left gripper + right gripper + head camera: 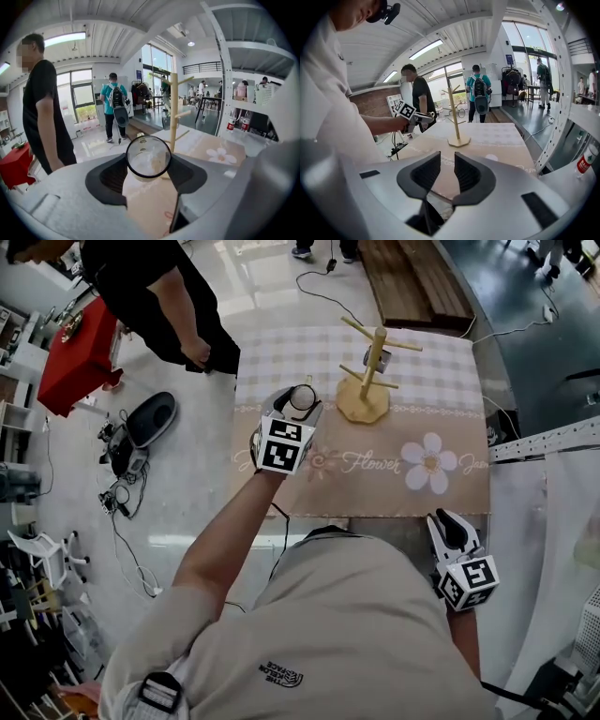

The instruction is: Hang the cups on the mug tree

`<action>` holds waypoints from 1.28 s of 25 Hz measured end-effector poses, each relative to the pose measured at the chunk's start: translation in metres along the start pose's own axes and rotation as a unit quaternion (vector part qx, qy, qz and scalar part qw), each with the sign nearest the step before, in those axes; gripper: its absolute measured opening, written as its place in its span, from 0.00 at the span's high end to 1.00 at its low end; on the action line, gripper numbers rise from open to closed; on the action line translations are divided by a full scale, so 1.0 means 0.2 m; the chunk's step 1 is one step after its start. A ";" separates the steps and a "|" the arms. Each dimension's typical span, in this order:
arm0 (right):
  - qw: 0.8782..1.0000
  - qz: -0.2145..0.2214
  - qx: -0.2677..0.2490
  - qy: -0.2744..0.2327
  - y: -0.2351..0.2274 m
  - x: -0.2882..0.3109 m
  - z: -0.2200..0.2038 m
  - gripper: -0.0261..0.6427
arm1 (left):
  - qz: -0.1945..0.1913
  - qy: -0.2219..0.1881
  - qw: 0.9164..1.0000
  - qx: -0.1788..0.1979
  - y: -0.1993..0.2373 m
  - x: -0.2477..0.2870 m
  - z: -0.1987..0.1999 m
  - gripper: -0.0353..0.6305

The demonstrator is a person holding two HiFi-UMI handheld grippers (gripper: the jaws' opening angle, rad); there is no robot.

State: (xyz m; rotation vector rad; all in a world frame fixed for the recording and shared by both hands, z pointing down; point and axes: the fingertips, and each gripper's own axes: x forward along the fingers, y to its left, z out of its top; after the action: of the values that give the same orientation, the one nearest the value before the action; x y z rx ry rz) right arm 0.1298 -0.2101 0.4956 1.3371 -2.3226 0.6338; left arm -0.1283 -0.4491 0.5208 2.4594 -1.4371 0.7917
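The pale translucent cup with a dark rim [302, 401] [148, 157] is lifted above the left near part of the table [450, 493], which is covered by a beige cloth with a flower print. The cup is to the left of the light wooden mug tree with slanted pegs [364, 381] and nearer to the person, close to it but not touching. In the left gripper view its dark-rimmed round end faces straight back along the tongs. Its long axis therefore runs roughly level and forward, with the upright post of the mug tree [174, 112] just behind it and slightly to the right. No handle can be made out. The tongs of the left gripper [298, 409] [148, 164] are spread wide, with one dark ribbed pad against each side of the cup, so the cup is clamped across its width. The right gripper [452, 526] [443, 176] hangs low at the near right corner of the table, close to the person's body. Its tongs are drawn almost together with only a narrow slit between the pads, and they hold nothing. The right gripper view shows the table [497, 136] through the slit and the mug tree [456, 117] standing farther off.
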 end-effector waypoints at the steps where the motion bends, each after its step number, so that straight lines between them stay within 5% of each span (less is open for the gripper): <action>1: 1.000 0.000 0.001 -0.001 0.00 0.00 0.00 0.81 | -0.001 -0.014 1.000 0.009 0.00 -0.02 0.08 0.54; 8: 1.000 -0.007 0.008 -0.011 -0.01 -0.01 0.03 0.81 | 0.000 -0.090 0.993 0.073 0.01 -0.08 0.55 0.54; 15: 0.999 -0.027 0.025 -0.012 -0.04 -0.06 0.00 0.81 | 0.005 -0.113 0.987 0.113 0.01 -0.04 0.76 0.55; 32: 0.997 -0.054 0.046 -0.010 -0.08 -0.19 -0.09 0.81 | -0.018 -0.105 0.978 0.180 -0.26 0.12 0.72 0.54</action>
State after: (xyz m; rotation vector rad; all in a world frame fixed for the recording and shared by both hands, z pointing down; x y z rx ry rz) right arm 0.1643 -0.1801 0.4928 1.5049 -2.2443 0.7043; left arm -0.0231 -0.4996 0.4183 2.9091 -1.4159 0.8730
